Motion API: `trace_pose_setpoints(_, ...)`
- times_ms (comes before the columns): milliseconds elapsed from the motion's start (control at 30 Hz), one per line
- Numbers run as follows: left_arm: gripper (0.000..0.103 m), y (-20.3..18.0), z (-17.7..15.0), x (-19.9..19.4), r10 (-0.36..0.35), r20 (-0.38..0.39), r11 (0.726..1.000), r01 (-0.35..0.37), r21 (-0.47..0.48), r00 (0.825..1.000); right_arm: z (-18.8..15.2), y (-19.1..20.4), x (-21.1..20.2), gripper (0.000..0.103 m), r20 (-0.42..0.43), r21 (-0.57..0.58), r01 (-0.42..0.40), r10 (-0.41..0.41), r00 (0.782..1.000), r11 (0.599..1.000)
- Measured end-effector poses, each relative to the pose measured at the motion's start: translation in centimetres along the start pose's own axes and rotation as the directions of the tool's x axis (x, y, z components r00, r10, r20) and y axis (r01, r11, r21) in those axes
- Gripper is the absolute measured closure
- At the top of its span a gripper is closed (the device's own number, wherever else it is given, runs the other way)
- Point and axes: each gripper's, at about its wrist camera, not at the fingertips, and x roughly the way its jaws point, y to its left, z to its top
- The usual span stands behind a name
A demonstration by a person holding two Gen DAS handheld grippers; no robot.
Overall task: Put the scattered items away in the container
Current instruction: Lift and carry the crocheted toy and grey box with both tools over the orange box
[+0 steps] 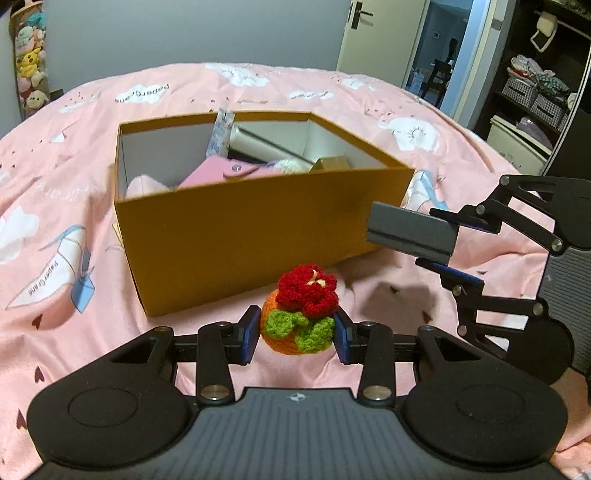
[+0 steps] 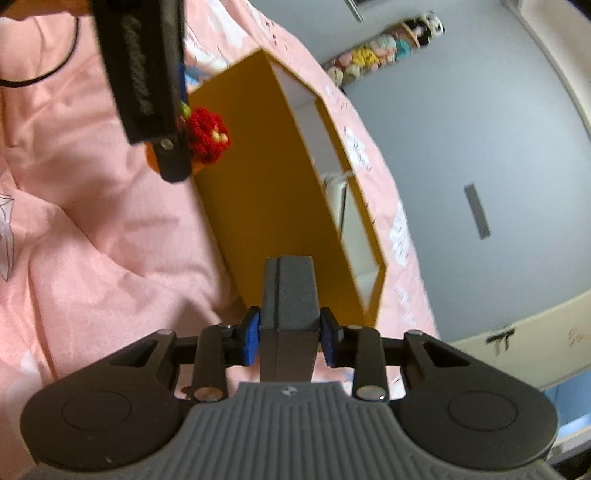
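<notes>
An open mustard-yellow box [image 1: 236, 236] stands on the pink bed and holds a pink pouch [image 1: 218, 171] and several other items. My left gripper [image 1: 297, 332] is shut on a crocheted toy [image 1: 303, 310] with a red flower, green leaves and an orange base, just in front of the box. My right gripper [image 2: 290, 338] is shut on a dark grey rectangular block [image 2: 291, 299]. It shows in the left wrist view [image 1: 412, 234] at the box's right corner. The toy [image 2: 207, 134] and box [image 2: 273, 192] show in the right wrist view too.
The pink cloud-print bedsheet [image 1: 388, 122] lies in folds around the box. A black cord [image 2: 48, 70] lies on the sheet. Shelves with baskets [image 1: 532, 96] stand at the right, a door [image 1: 373, 33] behind, and plush toys [image 1: 31, 59] at the left.
</notes>
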Motion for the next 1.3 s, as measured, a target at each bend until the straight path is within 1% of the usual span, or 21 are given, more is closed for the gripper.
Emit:
trace_pose_setpoints(133,0.057,-0.3,0.9,-1.1,-0.009,0.030,1.000,0.009,0.009,1.000,1.8,-0.1,-2.4,0.068,0.049,-0.058,0.021,-0.018,0.999,0.998)
trace_pose_setpoints(333,0.057,-0.8,3.1,-2.8,0.003,0.096,0.999,-0.007,0.044,0.995,3.1,-1.3,-3.8,0.068,0.131,-0.122,0.105,-0.089,0.987,0.987)
trace_pose_setpoints(533,0.057,-0.5,5.7,-3.3,0.030,0.145,0.997,-0.040,0.067,0.989,4.7,-3.0,-3.1,0.067,0.181,-0.150,0.135,-0.107,0.978,0.979)
trace_pose_setpoints(733,0.057,0.9,8.4,-2.5,0.063,0.168,0.994,-0.076,0.073,0.984,6.0,-4.2,-0.9,0.067,0.208,-0.179,0.169,-0.131,0.969,0.969)
trace_pose_setpoints(867,0.057,2.2,10.2,-1.4,0.064,0.149,0.993,-0.077,0.087,0.987,6.8,-5.2,1.3,0.067,0.205,-0.198,0.189,-0.148,0.968,0.962)
trace_pose_setpoints(1033,0.057,4.4,11.8,1.1,0.055,0.094,0.996,-0.062,0.072,0.994,7.3,-5.9,5.1,0.067,0.182,-0.230,0.197,-0.157,0.971,0.953)
trace_pose_setpoints(1200,0.057,5.6,13.0,3.7,0.074,0.063,0.995,-0.079,0.067,0.995,8.0,-6.3,8.5,0.067,0.148,-0.213,0.141,-0.111,0.983,0.967)
trace_pose_setpoints(1300,0.057,6.3,13.4,5.5,0.105,0.020,0.993,-0.105,0.046,0.994,8.7,-6.5,9.5,0.067,0.140,-0.187,0.097,-0.071,0.988,0.977)
